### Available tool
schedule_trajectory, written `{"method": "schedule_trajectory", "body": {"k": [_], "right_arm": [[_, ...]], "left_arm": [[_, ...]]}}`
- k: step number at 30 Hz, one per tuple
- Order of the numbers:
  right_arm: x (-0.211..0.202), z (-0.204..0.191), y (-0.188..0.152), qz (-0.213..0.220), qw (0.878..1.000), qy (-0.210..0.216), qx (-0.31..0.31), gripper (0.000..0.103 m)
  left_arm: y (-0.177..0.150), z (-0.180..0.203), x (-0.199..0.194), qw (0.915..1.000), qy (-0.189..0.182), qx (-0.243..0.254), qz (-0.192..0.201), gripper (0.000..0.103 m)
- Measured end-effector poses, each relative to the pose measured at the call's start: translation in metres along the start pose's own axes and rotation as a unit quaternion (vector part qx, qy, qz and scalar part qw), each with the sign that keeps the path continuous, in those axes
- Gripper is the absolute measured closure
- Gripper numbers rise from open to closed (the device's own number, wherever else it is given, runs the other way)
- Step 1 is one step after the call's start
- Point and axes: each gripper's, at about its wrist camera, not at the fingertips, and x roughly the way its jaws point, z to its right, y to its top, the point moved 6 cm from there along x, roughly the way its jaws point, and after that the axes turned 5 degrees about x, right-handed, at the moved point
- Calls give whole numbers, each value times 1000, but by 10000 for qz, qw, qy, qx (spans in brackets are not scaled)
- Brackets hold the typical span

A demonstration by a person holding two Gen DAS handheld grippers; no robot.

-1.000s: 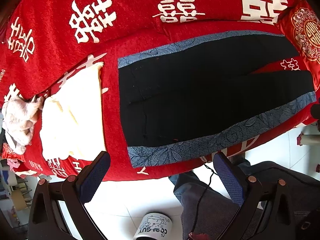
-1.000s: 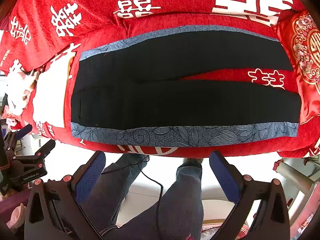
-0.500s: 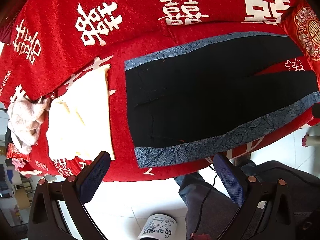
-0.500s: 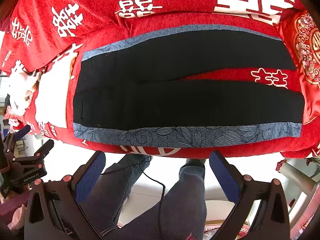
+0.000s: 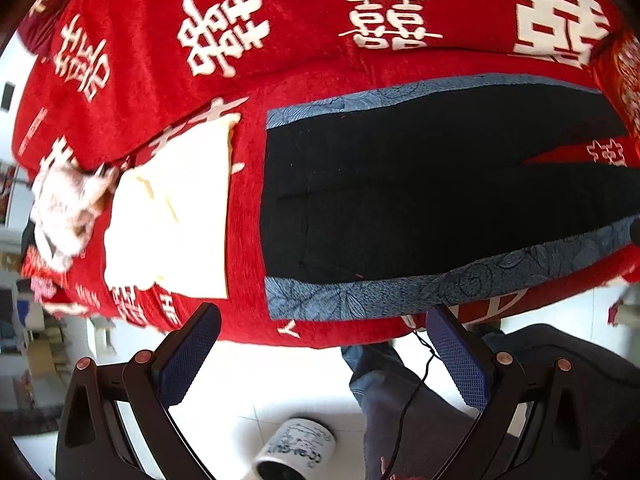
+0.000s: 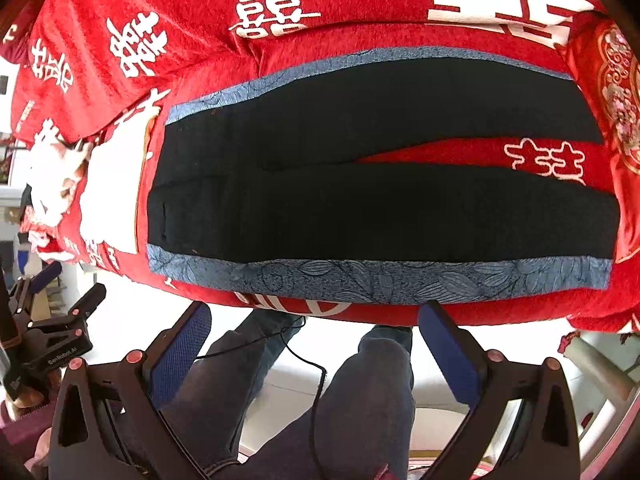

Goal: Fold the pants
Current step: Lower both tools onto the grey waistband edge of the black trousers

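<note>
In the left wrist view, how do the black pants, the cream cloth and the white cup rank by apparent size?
1. black pants
2. cream cloth
3. white cup, though it lies nearer the camera and is partly cut off

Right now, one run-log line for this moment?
pants: flat, unfolded on red cover | left gripper: open, empty | right gripper: open, empty

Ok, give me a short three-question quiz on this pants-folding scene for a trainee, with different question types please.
1. True or false: the black pants already lie folded in half on the red sofa cover.
2. Multiple choice: the pants' waistband end lies nearest to A) the cream cloth, B) the embroidered red cushion, C) the mug.
3. Fill in: both the left tongs and the right tongs are ____ and hold nothing.

Key: 1 false, they lie flat with the legs apart; 2 A; 3 open.
</note>
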Motion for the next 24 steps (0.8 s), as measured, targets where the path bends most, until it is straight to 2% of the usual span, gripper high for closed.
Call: {"method": "schedule_trajectory", "body": {"k": [8,15,18,21,24], "right_arm": [[0,29,-1,-134,9996,-4,-259,0],[24,34,-22,-498,9987,106,-90,0],[35,31,-29,-492,9986,203,19,0],[44,23,-34,-345,9979,523,183,0],[61,6,-44,-317,9937,1041,272,0]], "left_arm": [[-29,16,-14,9971,68,-729,-226,0],[-50,14,-9,9956,48,-755,-561,0],[-46,7,5,9958,-125,-747,-515,0],[-40,0,29,9939,-488,-896,-406,0],[-41,-11,66,9847,-1005,-1362,-414,0]]}}
